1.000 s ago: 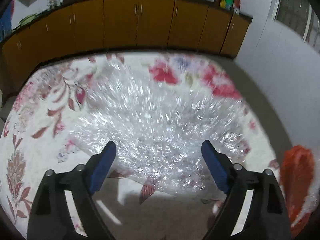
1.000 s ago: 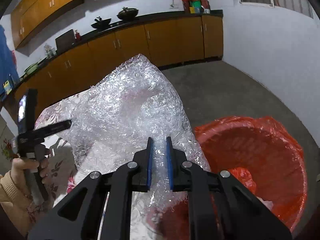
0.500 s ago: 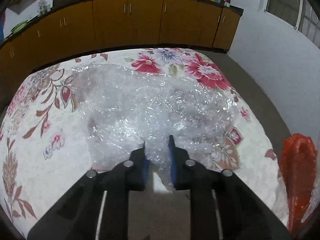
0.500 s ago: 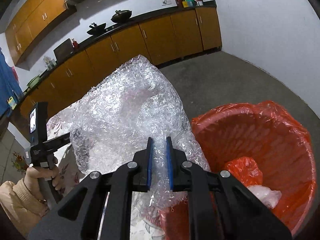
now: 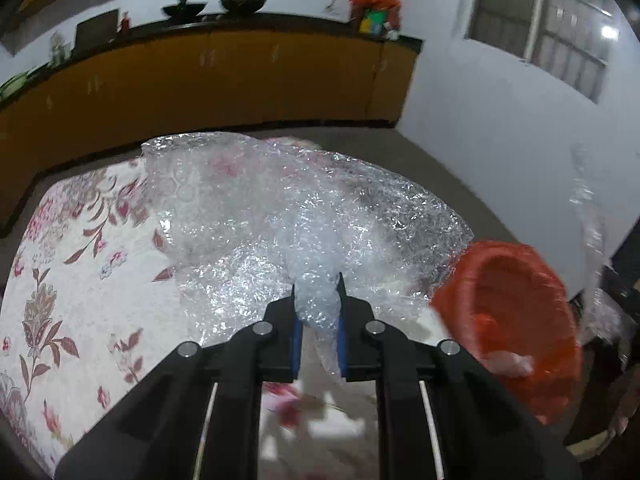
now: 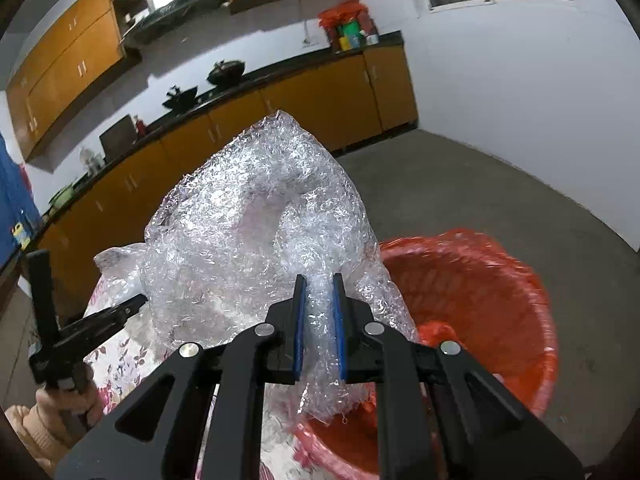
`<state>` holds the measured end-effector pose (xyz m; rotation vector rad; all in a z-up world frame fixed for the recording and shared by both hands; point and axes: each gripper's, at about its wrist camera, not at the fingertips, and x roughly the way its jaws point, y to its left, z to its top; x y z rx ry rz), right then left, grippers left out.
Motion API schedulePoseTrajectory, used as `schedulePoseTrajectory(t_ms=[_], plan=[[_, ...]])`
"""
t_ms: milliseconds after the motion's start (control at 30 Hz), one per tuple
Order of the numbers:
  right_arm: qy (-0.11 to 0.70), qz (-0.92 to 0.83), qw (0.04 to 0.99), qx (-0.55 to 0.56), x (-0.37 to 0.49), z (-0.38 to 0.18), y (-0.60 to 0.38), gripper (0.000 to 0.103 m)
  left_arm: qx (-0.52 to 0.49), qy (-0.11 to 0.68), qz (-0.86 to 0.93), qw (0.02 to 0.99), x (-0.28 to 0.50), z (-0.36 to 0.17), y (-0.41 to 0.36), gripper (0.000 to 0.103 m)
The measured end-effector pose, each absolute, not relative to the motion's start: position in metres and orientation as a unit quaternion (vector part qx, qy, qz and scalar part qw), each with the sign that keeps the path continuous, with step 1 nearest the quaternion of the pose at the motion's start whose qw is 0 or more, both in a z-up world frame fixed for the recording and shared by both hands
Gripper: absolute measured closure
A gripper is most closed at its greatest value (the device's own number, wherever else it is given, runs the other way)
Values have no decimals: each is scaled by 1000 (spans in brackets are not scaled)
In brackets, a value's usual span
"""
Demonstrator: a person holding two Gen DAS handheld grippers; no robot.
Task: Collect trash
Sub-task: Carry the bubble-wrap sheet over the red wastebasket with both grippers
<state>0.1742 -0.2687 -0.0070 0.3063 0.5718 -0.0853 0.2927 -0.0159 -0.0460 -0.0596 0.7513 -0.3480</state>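
A large sheet of clear bubble wrap (image 5: 280,216) hangs lifted above the flowered tablecloth (image 5: 80,288). My left gripper (image 5: 318,304) is shut on a bunched edge of it. In the right wrist view the same bubble wrap (image 6: 256,216) stands up in a crumpled peak, and my right gripper (image 6: 319,312) is shut on its near edge. A red-lined trash bin (image 6: 480,300) sits just right of the wrap, with red and white scraps inside. The bin (image 5: 516,316) shows at the right of the left wrist view.
Orange kitchen cabinets (image 6: 280,108) with a dark counter run along the back wall, pots on top. Grey floor (image 6: 480,192) lies beyond the bin, white wall to the right. The left gripper's body (image 6: 80,328) and a hand in a beige sleeve (image 6: 48,412) show at the lower left.
My left gripper went from wide open to shut on the bubble wrap's edge, then lifted it off the cloth toward the bin. The right gripper kept its grip and rose.
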Motion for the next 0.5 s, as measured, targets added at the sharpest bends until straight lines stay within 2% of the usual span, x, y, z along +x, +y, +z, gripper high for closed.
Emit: schedulePoseTrajectory(t_ms=[500], plan=[[256, -131, 939, 187, 110, 5, -328, 90, -7, 339, -276, 899, 210, -7, -109, 88]])
